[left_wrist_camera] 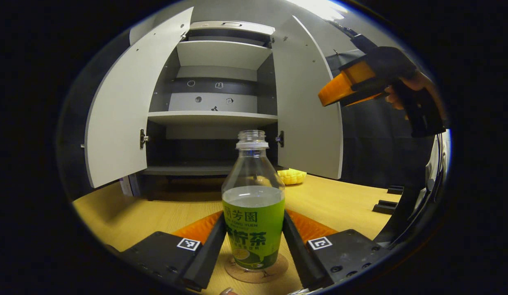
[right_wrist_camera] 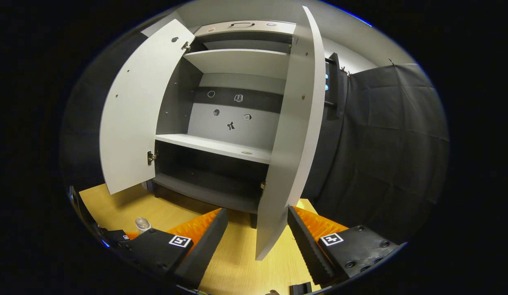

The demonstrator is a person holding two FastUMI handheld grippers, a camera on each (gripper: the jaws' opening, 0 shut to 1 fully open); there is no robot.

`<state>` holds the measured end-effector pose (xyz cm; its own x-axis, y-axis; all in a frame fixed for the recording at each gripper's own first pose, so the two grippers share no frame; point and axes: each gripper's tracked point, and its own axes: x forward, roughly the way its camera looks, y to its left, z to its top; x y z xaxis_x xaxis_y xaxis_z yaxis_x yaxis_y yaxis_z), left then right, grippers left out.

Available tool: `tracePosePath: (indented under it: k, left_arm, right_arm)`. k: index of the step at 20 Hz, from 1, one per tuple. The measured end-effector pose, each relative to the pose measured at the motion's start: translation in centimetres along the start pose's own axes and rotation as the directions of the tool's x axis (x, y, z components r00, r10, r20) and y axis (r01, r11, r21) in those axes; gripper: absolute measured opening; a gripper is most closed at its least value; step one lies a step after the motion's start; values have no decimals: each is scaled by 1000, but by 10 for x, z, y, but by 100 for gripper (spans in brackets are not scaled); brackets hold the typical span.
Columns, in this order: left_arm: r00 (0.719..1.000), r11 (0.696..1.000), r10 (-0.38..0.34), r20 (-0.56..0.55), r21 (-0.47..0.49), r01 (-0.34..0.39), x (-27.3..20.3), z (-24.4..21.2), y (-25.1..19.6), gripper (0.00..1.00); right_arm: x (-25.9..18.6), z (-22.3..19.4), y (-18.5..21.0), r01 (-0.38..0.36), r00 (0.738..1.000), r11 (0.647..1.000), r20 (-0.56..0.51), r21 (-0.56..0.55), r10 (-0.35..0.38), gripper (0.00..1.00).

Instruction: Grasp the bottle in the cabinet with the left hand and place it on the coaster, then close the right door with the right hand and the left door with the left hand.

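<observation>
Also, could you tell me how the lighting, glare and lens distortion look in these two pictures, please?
Left gripper view: a ceiling glare burns out the top edge, and the flat grey cabinet doors bow outward from fisheye distortion; the clear green-labelled bottle is sharp. Right gripper view: the lower shelf bay lies in deep shadow, and the grey right door curves strongly.

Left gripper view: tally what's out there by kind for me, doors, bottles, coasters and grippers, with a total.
Doors: 2, left door and right door, both open
Bottles: 1, bottle, standing on the coaster
Coasters: 1, coaster
Grippers: 2, left gripper with jaws beside the bottle, right gripper raised near the right door
Total: 6
</observation>
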<state>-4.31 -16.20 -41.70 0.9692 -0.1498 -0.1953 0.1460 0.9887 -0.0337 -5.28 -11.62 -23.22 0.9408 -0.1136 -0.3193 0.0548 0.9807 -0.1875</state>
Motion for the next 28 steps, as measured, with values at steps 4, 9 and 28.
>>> tracePosePath:
  k: [4,9,28]
  left_arm:
    - [999,998,44,-24,-54,-46,3,-8,12,93]
    - [999,1000,27,20,-1,-27,12,18,14,96]
    - [985,997,-55,165,56,46,-25,278,40,95]
  right_arm:
    - [-1,0,3,-15,1000,1000,0,-6,15,98]
    - [-6,5,1,-14,1000,1000,1,2,14,98]
    - [-46,171,-72,173,956,965,201,195,-212,98]
